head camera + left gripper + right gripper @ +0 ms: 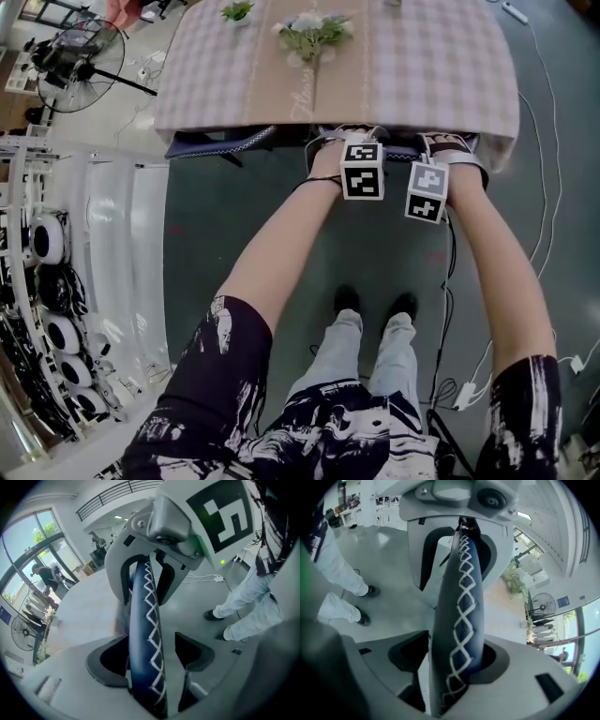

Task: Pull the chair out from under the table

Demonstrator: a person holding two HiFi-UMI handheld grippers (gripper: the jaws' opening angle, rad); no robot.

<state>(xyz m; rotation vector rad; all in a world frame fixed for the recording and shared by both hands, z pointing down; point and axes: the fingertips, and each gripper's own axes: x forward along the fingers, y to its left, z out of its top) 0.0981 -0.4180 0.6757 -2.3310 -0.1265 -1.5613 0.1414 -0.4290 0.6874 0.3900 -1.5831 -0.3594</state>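
The chair sits tucked under the table; only its dark blue back rail with white zigzag stitching shows below the cloth's edge. My left gripper and right gripper both point down onto that rail, side by side. In the left gripper view the rail runs between the jaws of the left gripper, touching one finger with a gap at the other. In the right gripper view the rail fills the span between the jaws of the right gripper, pressed by both.
A checked cloth covers the table, with flowers on it. A floor fan stands at the far left, and a rack of white gear lines the left side. Cables lie on the floor by the person's feet.
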